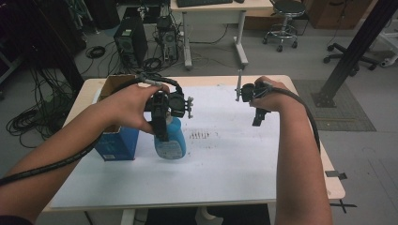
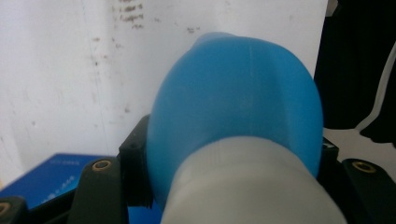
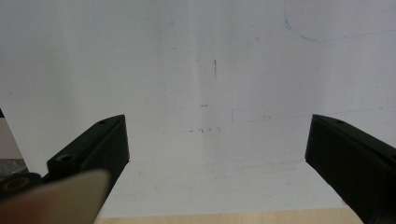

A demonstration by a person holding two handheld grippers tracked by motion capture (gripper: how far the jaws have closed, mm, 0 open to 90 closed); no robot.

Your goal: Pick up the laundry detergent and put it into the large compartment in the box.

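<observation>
A blue plastic bottle [image 1: 172, 140] with a white neck hangs bottom-down over the white sheet [image 1: 225, 159], just right of the blue box [image 1: 117, 144]. My left gripper [image 1: 162, 129] points down and is shut on it near the top. In the left gripper view the bottle [image 2: 243, 107] bulges between the two black jaws, which press on both sides of it, with its white neck [image 2: 252, 186] nearest the camera. My right gripper [image 1: 259, 117] hovers over the sheet's far right part. Its jaws [image 3: 217, 144] stand wide apart with only bare sheet between them.
The blue box [image 2: 51, 175], open at the top with brown cardboard flaps [image 1: 114, 84], stands at the table's left. Dark smudges [image 1: 199, 135] mark the sheet's middle. Beyond the far table edge [image 1: 211, 79] are computer towers, cables, a desk and a stool.
</observation>
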